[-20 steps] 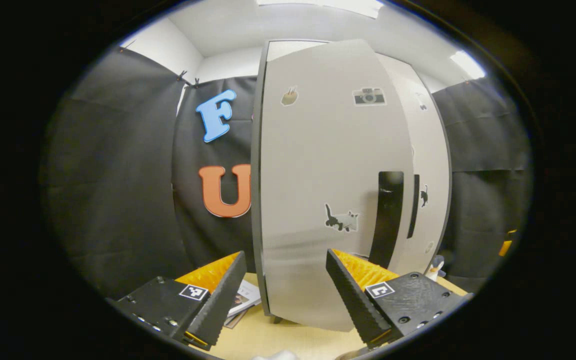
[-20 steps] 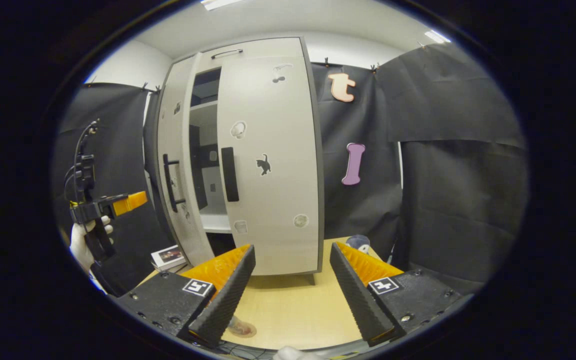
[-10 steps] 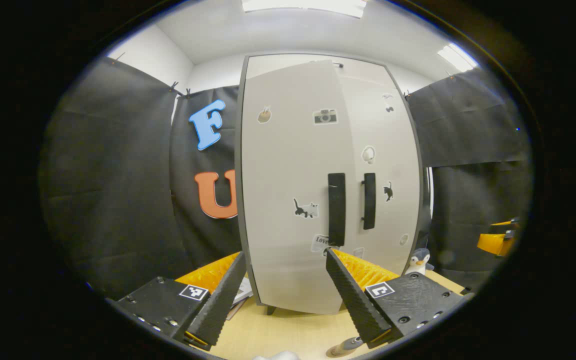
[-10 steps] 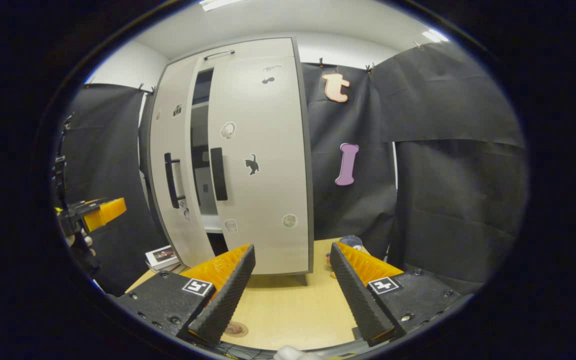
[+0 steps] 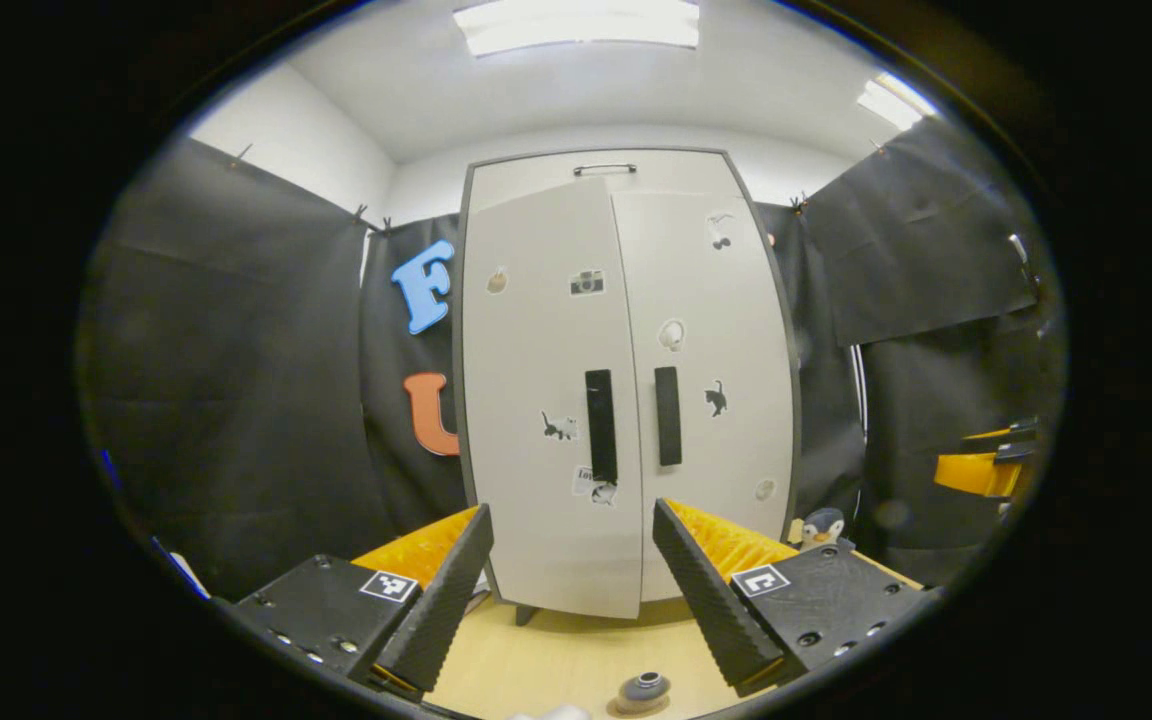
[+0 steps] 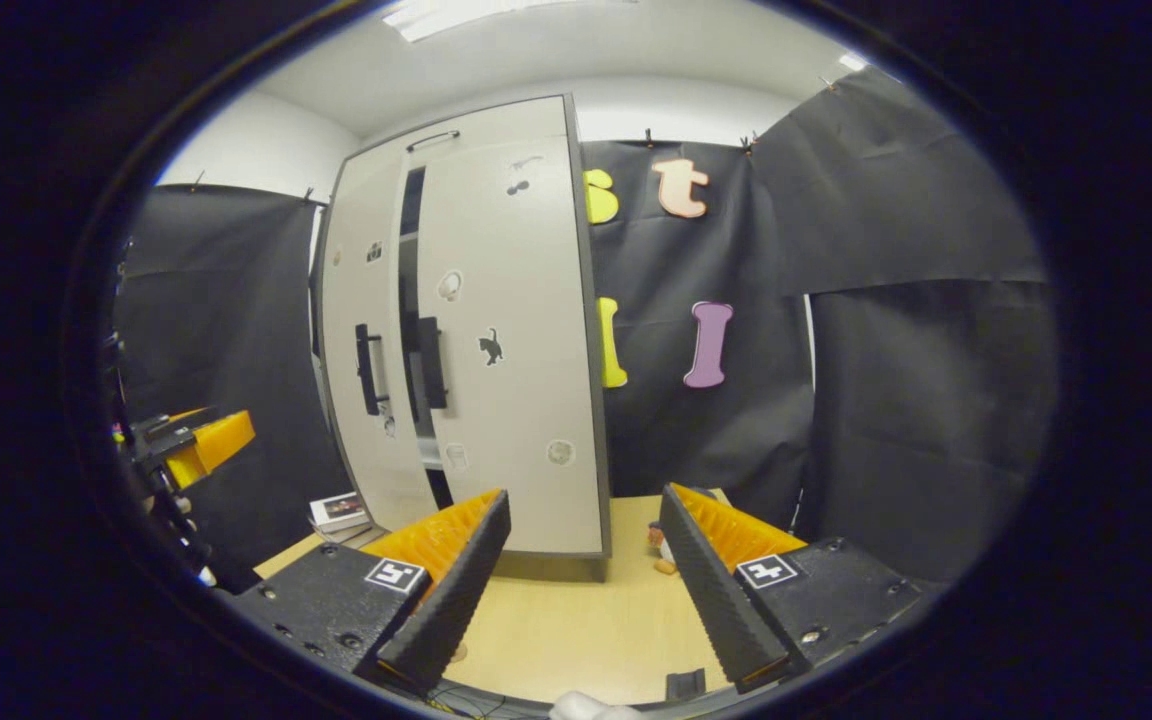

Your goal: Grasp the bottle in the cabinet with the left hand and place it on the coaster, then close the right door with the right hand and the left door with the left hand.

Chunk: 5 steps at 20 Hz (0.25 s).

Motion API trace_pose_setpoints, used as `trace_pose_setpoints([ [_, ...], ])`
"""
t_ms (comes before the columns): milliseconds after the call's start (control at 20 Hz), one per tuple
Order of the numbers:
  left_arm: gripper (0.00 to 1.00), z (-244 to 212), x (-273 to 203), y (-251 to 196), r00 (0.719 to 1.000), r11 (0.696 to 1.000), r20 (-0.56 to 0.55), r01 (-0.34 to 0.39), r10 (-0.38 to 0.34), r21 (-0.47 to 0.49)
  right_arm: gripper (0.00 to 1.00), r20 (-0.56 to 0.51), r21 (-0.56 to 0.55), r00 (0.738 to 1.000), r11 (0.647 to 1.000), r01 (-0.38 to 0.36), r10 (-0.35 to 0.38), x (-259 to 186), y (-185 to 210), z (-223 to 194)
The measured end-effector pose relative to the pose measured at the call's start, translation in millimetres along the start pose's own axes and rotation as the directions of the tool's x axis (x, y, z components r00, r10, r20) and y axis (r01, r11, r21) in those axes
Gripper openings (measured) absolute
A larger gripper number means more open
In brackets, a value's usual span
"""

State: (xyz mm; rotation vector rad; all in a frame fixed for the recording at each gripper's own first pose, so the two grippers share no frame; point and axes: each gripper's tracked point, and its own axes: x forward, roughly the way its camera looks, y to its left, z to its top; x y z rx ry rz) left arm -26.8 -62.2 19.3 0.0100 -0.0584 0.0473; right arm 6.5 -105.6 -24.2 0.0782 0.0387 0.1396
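Left door (image 5: 546,400) now swung nearly shut beside right door (image 5: 711,390). Both jaws open, empty. Task near done.

Cabinet (image 5: 626,380) doors: smooth matt off-white laminate, dark edging, paper-like stickers. Handles (image 5: 600,425): black, slight gloss. Counter (image 6: 586,640): pale wood-look, smooth. Left claw (image 5: 570,590), right claw (image 6: 584,585): matt black ribbed pads, orange ridged plastic backing. Wall cloth (image 6: 896,300): matt black, creased.

Cabinet (image 6: 496,330) left door (image 6: 361,340) seemingly ajar, dark gap beside right door (image 6: 516,330); right tongs (image 6: 584,575) spread, empty
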Motion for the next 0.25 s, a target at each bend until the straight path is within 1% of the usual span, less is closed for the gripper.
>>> trace_pose_setpoints([
  [100, 0.97, -3, -7, -9, 1.000, 1.000, -0.015, -0.015, 0.015, 0.011, 0.98, 0.003, -0.003, 1.000, 1.000, -0.024, 0.024, -3, -8, 0],
  [150, 0.97, -3, -10, -12, 1.000, 0.999, -0.016, -0.026, 0.026, 0.020, 0.98, 0.005, -0.007, 0.999, 0.999, -0.034, 0.034, -4, -11, 0],
  [200, 0.98, -3, -12, -15, 0.999, 0.999, -0.013, -0.031, 0.031, 0.027, 0.96, 0.005, -0.007, 0.999, 0.999, -0.035, 0.035, -6, -17, -1],
  [250, 0.97, -3, -13, -19, 0.999, 0.999, -0.014, -0.035, 0.035, 0.029, 0.98, 0.003, -0.007, 0.999, 0.999, -0.043, 0.043, -7, -19, -1],
])
